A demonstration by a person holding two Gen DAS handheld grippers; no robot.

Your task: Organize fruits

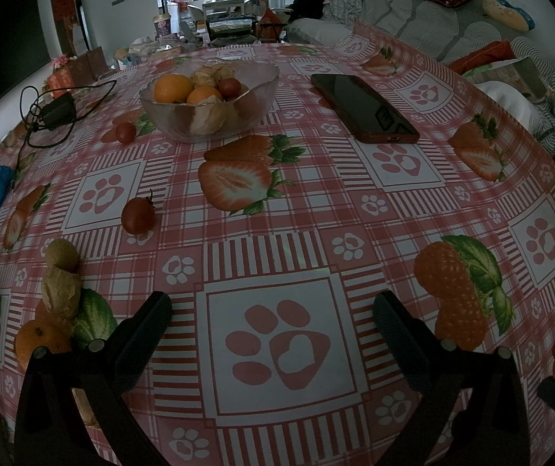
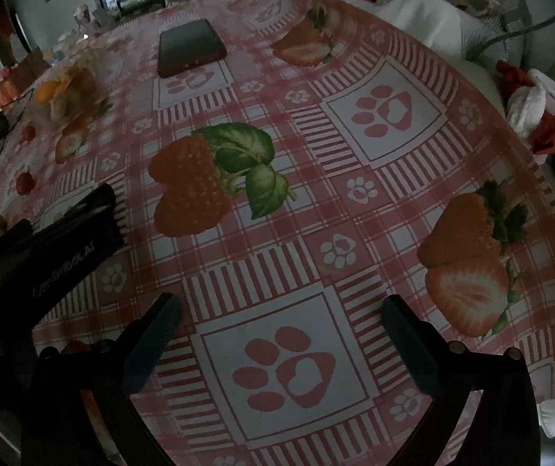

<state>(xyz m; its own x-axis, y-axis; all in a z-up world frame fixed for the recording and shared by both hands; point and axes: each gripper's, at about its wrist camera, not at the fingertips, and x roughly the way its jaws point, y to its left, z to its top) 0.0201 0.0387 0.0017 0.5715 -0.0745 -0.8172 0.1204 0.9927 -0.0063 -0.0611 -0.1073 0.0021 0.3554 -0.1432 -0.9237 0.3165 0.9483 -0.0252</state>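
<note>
On a strawberry-print tablecloth (image 1: 316, 209), a glass bowl (image 1: 209, 97) holds oranges and husked fruit while a cherry tomato (image 1: 137, 215) and more fruit (image 1: 60, 291) lie loose nearby, as the left gripper (image 1: 273, 318) and right gripper (image 2: 281, 318) hover spread wide and empty.

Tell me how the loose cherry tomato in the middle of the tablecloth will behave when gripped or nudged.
The cherry tomato looks round and smooth, so a nudge would probably send it rolling across the flat tablecloth. Its glossy skin may slip between hard fingers. It is likely soft, so a firm squeeze could split it.
</note>
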